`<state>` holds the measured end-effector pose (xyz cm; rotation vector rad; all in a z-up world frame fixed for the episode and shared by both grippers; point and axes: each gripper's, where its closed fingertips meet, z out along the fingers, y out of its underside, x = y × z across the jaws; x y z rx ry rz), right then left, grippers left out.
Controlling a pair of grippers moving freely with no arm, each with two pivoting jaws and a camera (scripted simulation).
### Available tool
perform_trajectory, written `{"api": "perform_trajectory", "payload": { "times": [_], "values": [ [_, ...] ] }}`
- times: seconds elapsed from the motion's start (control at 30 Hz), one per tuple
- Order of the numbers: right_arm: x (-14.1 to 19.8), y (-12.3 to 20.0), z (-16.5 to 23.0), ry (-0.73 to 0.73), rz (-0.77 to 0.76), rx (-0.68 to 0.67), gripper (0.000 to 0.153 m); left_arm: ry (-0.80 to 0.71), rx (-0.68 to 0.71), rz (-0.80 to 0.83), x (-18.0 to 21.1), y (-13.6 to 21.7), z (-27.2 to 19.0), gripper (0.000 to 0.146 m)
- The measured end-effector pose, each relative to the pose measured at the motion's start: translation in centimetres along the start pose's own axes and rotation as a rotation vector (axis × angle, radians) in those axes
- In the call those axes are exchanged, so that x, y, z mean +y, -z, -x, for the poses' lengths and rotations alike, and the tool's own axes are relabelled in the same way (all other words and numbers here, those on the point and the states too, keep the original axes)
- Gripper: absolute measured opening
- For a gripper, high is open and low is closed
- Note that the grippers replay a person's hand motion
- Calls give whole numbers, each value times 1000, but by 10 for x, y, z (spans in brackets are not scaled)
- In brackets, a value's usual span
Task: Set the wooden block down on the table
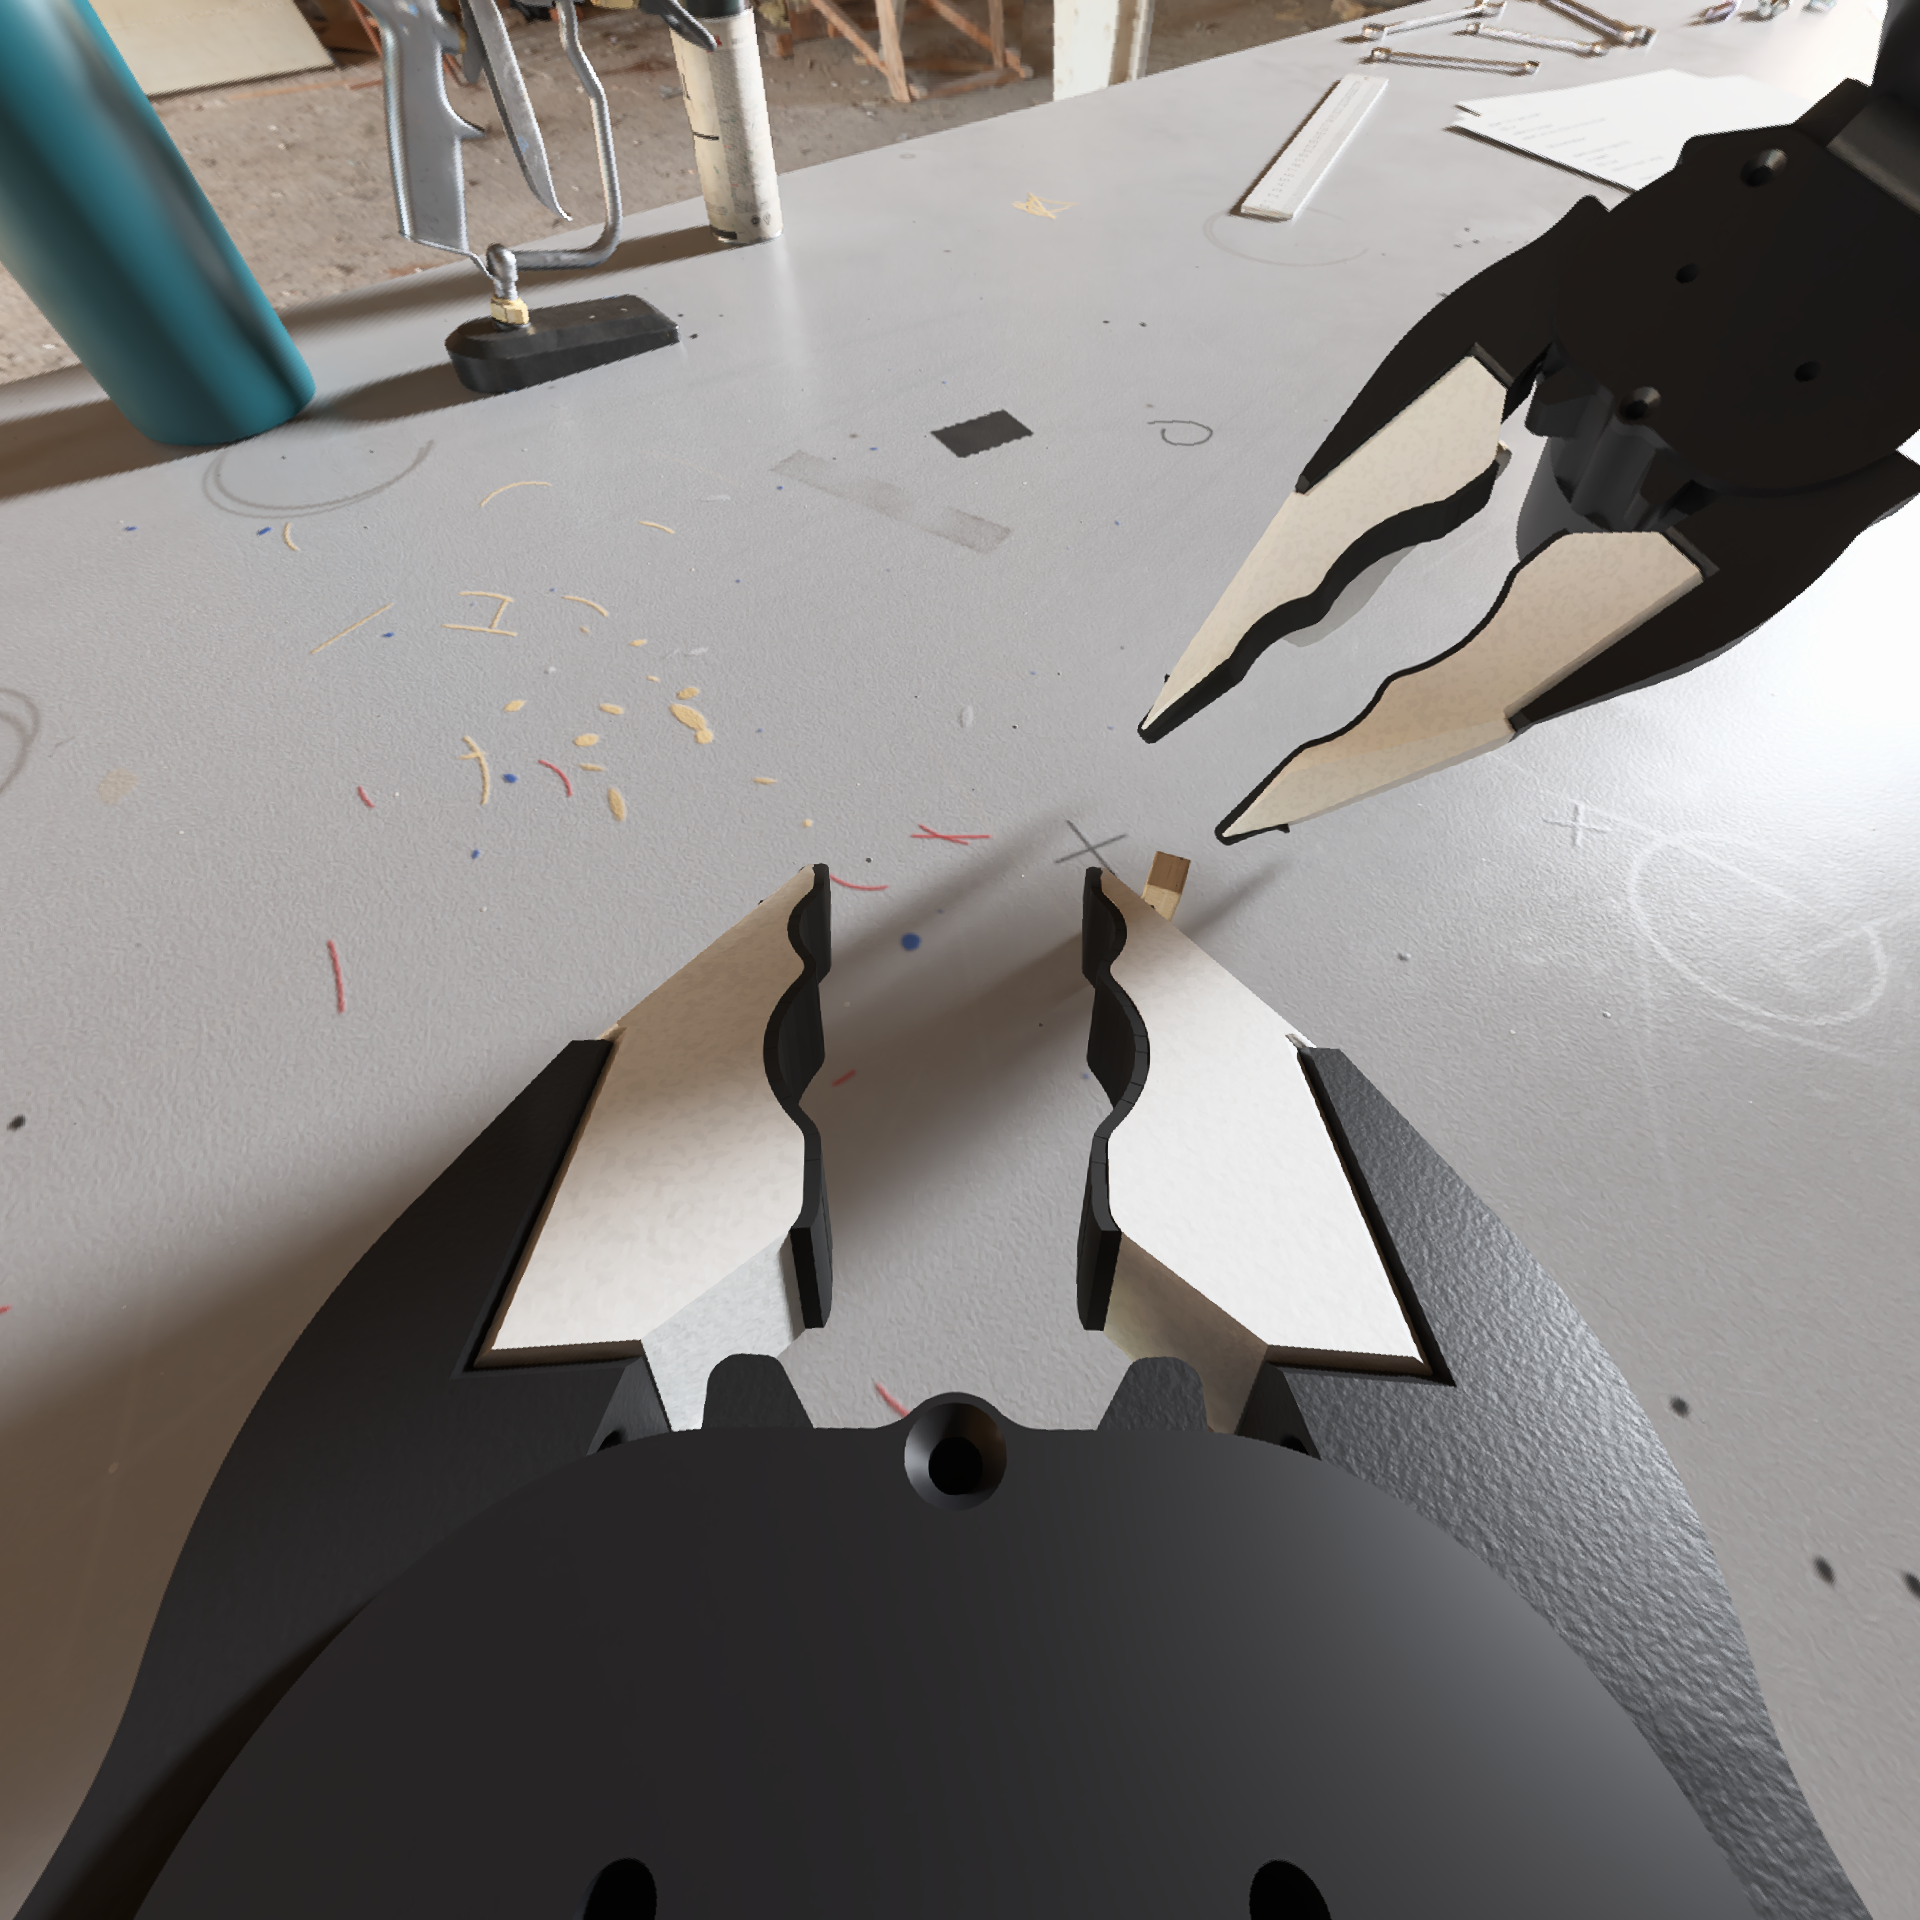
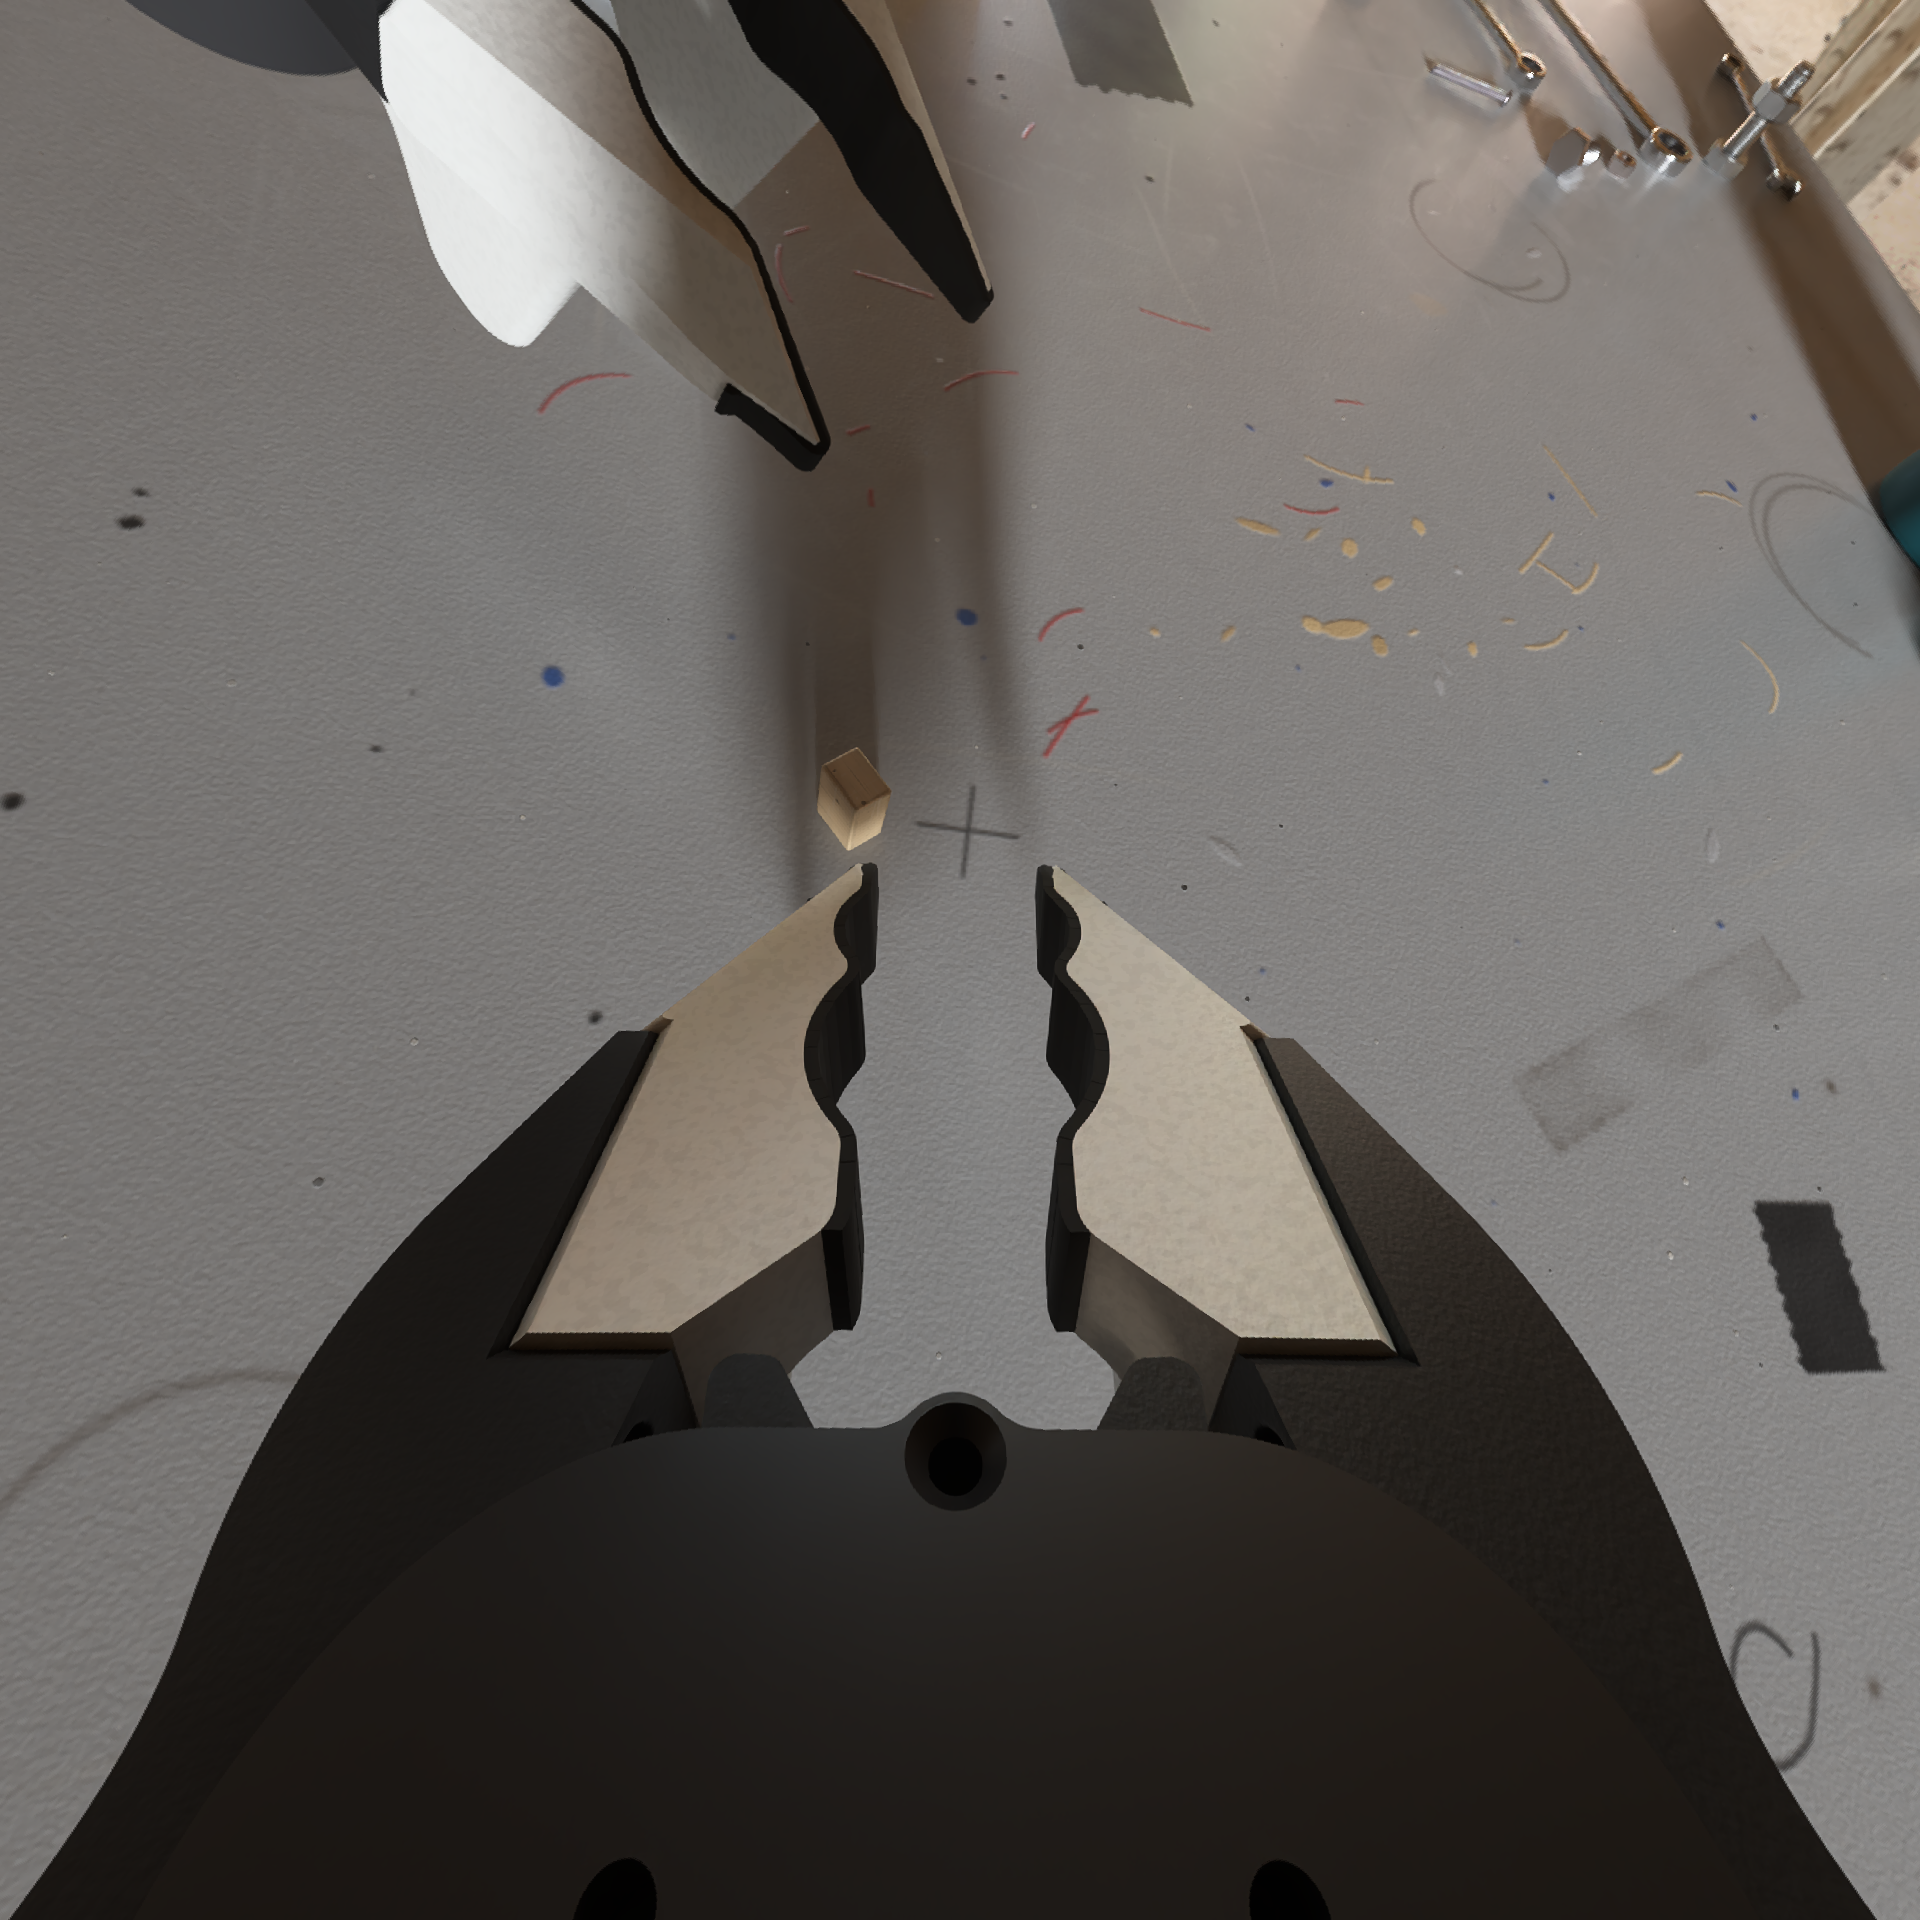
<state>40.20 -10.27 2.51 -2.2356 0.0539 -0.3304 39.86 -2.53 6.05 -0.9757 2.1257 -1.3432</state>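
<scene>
Filling the bottom of the left wrist view, the left gripper point(image 1: 956, 883) is hovering low over the grey tabletop point(image 1: 1455, 1143) with its fingers spread and nothing between them. From the opposite side, the right gripper point(image 2: 956, 873) is pointing down toward the same spot, fingers likewise spread and empty.

Between the two grippers, the wooden block point(image 2: 853, 798), a small pale cube, is sitting on the tabletop just beside a pencilled cross point(image 2: 967, 829), well away from every edge. It is lying just past the tip of the right gripper's left finger, apart from it, so the task looks essentially done.

From here the main risk is a nudge: either gripper drifting sideways or dropping could clip the light block and send it sliding or tumbling.

In the left wrist view, the block point(image 1: 1166, 881) is mostly hidden behind a fingertip, only a corner showing. Along the far edge a teal bottle point(image 1: 125, 229), a metal spray gun point(image 1: 499, 156) and a white can point(image 1: 727, 135) are being cut off by the frame. Whether the block is lying perfectly flat is hard to judge.
</scene>
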Motion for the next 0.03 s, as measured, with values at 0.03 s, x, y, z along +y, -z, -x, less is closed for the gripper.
{"api": "perform_trajectory", "payload": {
  "times": [0.03],
  "values": [
    [0,0,0,1,1,0,30,1,-2,-2,0,0,0,49]
  ]
}}
